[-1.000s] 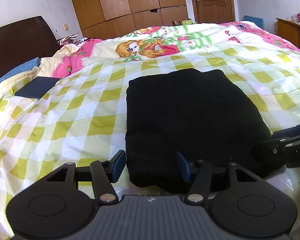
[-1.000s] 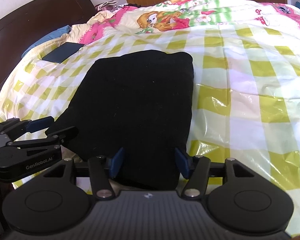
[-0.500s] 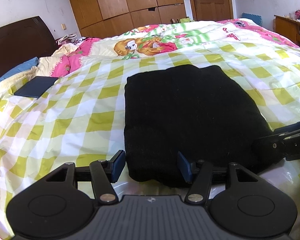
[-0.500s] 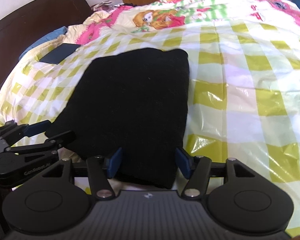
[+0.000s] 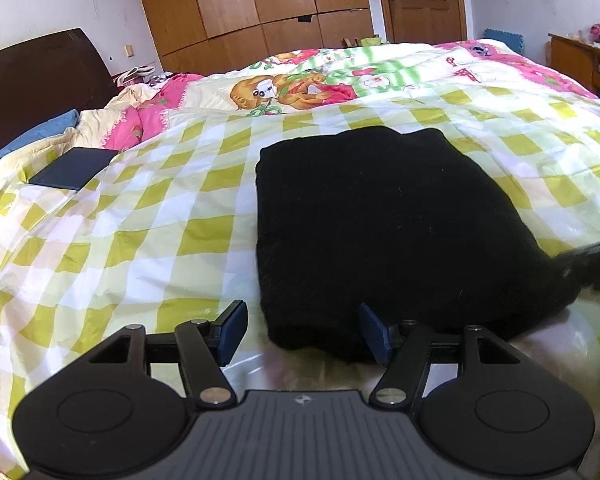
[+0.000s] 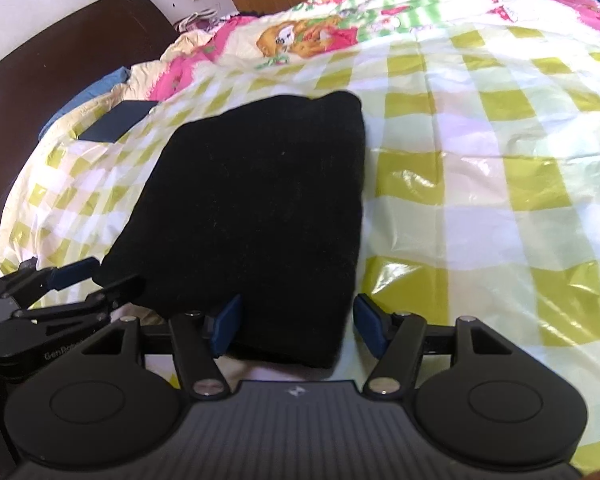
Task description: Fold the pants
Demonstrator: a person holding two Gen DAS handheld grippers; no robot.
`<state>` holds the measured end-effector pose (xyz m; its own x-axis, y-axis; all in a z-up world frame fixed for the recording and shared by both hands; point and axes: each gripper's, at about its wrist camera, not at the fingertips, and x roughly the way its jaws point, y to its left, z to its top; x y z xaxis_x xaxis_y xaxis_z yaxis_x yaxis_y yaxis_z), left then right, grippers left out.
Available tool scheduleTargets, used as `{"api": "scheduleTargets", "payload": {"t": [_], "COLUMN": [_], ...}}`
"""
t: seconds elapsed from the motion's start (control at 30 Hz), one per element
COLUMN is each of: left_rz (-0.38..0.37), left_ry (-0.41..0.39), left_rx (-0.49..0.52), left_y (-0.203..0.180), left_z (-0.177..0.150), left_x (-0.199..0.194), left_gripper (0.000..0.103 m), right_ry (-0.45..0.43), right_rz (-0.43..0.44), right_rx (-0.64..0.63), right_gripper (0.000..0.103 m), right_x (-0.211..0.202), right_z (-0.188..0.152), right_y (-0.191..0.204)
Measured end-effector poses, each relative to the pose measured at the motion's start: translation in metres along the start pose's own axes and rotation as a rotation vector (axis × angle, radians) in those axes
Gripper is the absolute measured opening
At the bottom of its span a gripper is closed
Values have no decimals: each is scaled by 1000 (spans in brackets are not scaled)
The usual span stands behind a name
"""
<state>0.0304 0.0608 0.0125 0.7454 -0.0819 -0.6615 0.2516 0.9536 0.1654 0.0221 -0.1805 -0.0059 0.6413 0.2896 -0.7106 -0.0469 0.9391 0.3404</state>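
A big bed point(image 5: 148, 216) fills the room, under a shiny sheet with yellow and white squares.

The left tongs point(image 5: 302, 332) point down at the near edge of the bed. Their blue fingers are apart and are opening wider. The near left corner of the black pants point(image 5: 380, 220) lies between them, but the pads do not press on it. The right tongs point(image 6: 296, 322) are apart too. The near right corner of the pants sits in the gap, and nothing is gripped there.

The pants are folded into a thick black block. It lies flat on the checked sheet, close to the near edge.

Further out, a dark flat book point(image 5: 74, 168) lies on the sheet to the left. Behind it are a pink cartoon quilt point(image 5: 300, 88), a dark headboard point(image 5: 36, 80), and a brown wardrobe point(image 5: 252, 8) with a door point(image 5: 418, 0) beside it.
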Motion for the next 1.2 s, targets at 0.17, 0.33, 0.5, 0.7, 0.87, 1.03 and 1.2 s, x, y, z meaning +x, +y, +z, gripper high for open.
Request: {"api": "scheduleTargets", "payload": {"t": [0.17, 0.33, 0.5, 0.7, 0.87, 1.03, 1.2], "left_rz": [-17, -1, -38, -45, -38, -41, -115], "left_ry": [-17, 8, -12, -25, -25, -8, 65], "left_rx": [-49, -16, -52, -54, -59, -40, -72], "left_y": [7, -1, 3, 12, 12, 16, 30], "left_z": [5, 3, 0, 17, 26, 40, 47], "left_x": [-6, -1, -10, -1, 16, 41, 80], "left_gripper": [76, 76, 75, 75, 76, 79, 100], "right_ry": [-32, 36, 23, 6, 4, 0, 39], "right_rz": [5, -10, 54, 94, 97, 123, 141], "right_rx": [-31, -11, 36, 116, 101, 114, 120], "right_gripper": [63, 64, 65, 70, 71, 74, 78], "right_x": [-10, 8, 4, 20, 33, 53, 74], "right_z": [3, -6, 0, 20, 23, 35, 53], "right_y": [6, 2, -2, -17, -18, -23, -24]}}
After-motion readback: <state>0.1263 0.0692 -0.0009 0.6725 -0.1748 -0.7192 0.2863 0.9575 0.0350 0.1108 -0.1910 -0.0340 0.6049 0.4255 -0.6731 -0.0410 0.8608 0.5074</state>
